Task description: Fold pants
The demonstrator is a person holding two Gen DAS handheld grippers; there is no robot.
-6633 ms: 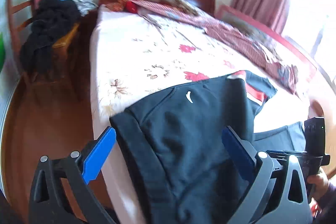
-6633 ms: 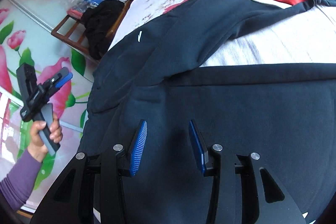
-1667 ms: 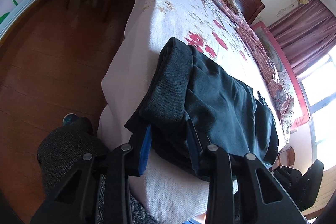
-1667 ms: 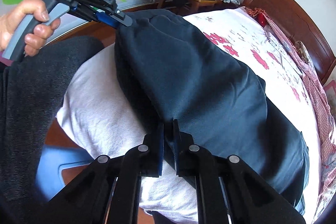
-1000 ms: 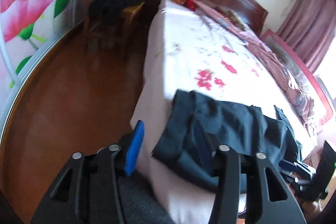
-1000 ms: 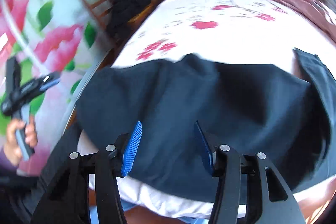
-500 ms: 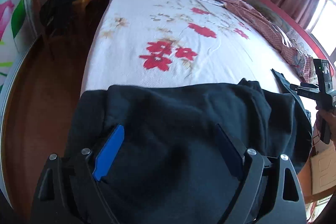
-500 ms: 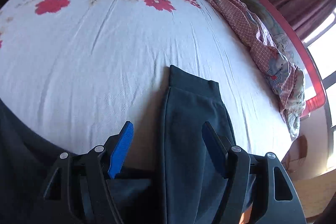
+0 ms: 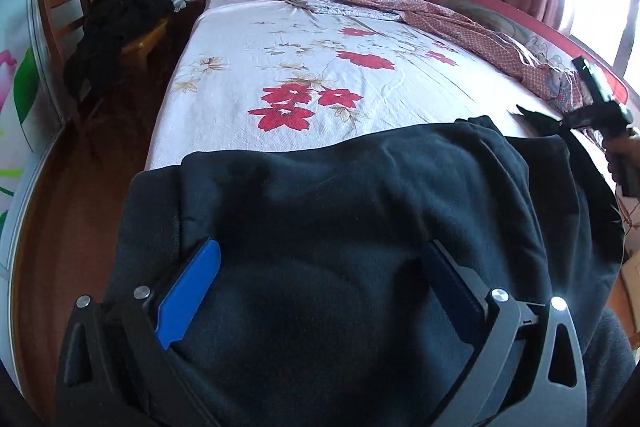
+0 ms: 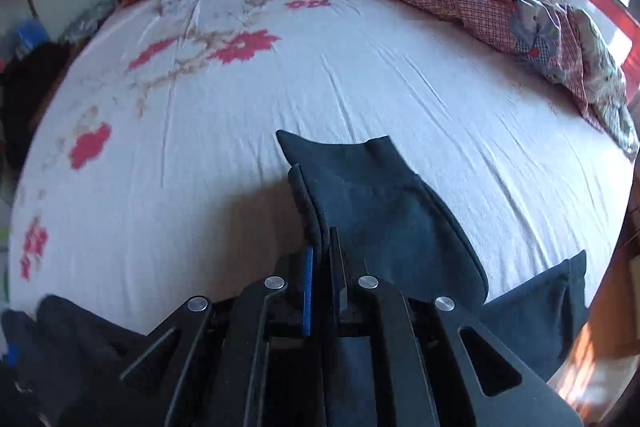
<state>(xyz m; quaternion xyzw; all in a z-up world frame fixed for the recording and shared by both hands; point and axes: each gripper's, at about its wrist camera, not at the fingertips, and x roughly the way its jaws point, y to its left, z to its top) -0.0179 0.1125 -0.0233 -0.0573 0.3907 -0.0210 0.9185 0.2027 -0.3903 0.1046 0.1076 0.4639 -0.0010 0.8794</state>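
In the left wrist view, the left hand-held gripper (image 9: pixel 320 295) has its blue-padded jaws spread wide over the dark, soft, fleecy pants (image 9: pixel 360 211), which lie bunched in thick folds at the near edge of the bed (image 9: pixel 280 59) with its white flowered sheet. In the right wrist view, the right hand-held gripper (image 10: pixel 320 259) is pinched closed on a ribbed cuff of the pants (image 10: pixel 372 187), and this leg lies flat and tapered on the wrinkled sheet.

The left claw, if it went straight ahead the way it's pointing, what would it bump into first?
Probably the dark pants. The left claw is open, with the bunched fabric right between and ahead of its fingers. Beyond that lies the flowered bed sheet, though depth is hard to judge.
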